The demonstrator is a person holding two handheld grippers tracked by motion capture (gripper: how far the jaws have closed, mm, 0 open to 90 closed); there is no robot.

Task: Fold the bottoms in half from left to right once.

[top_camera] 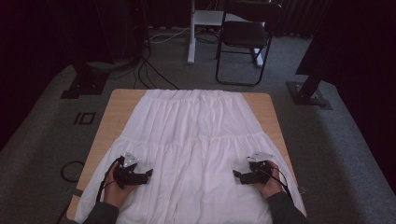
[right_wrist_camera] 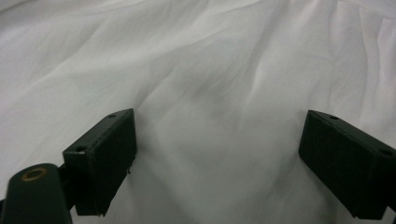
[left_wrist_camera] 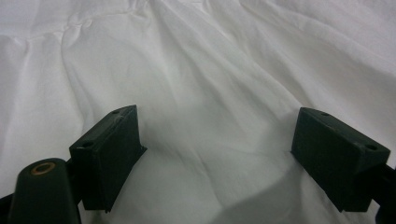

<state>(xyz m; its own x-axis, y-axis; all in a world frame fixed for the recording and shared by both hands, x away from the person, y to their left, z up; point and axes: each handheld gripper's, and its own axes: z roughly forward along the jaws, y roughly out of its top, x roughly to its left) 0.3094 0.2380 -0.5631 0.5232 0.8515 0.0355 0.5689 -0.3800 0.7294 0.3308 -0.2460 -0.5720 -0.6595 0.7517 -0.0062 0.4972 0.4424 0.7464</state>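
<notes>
White skirt [top_camera: 196,140] spread flat over wooden counter [top_camera: 119,105], hem hanging off near edge. Left gripper [top_camera: 148,173] and right gripper [top_camera: 236,174] low over cloth near hem, jaws wide apart, nothing pinched.

Looked along two black jaws standing wide apart over white fabric [left_wrist_camera: 205,88], with the left gripper [left_wrist_camera: 217,140] spread and nothing pinched between. Saw the left-hand jaw rising from the lower left, a rounded black post with a brass-coloured ring beside it at the bottom corner. Saw the right-hand jaw as a blocky pad at the lower right, small holes on its top face. Found the cloth thin, creased in long soft folds running diagonally from upper left toward lower right. Noted a gathered seam with small puckers near the upper left. Noted a grey shadow on the cloth low between the jaws.
</notes>
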